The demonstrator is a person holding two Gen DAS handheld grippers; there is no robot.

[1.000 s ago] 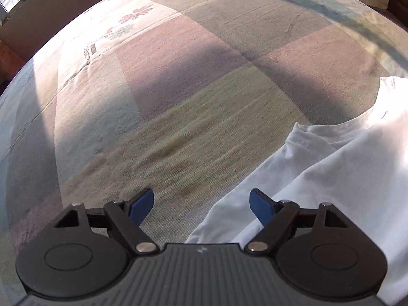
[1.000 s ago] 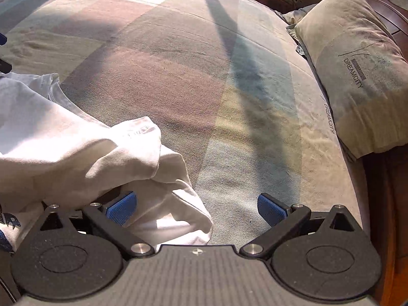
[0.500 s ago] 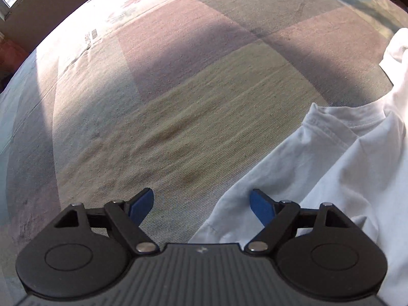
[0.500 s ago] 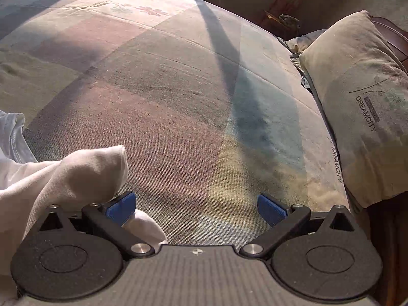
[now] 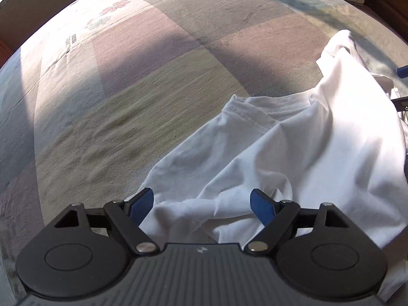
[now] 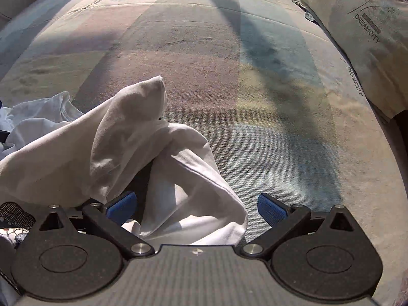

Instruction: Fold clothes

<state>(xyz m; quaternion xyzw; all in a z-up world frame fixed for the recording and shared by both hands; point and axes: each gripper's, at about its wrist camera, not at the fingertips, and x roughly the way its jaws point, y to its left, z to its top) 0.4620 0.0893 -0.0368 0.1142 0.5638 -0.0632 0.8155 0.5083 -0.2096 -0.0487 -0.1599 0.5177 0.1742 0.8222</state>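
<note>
A white T-shirt (image 5: 293, 148) lies crumpled on the checked bedspread (image 5: 142, 97), its ribbed collar (image 5: 257, 117) toward the bed's middle. My left gripper (image 5: 202, 207) is open, its blue pads on either side of a bunched fold of the shirt. In the right wrist view the same T-shirt (image 6: 122, 137) rises in a rumpled peak, with a hemmed edge (image 6: 204, 178) draped down between the fingers. My right gripper (image 6: 195, 207) is open over that cloth. The right gripper's blue pad (image 5: 403, 71) shows at the far right edge of the left view.
A beige pillow (image 6: 362, 33) printed DREAMCITY lies at the bed's right side, by a dark wooden frame (image 6: 400, 127). The bedspread (image 6: 229, 58) stretches wide beyond the shirt, crossed by a long dark shadow. A patterned cloth (image 6: 12, 229) shows at lower left.
The left gripper has slid right onto the shirt, which now lies between its pads. The right gripper has moved back over the shirt's hem. Both stayed open.
</note>
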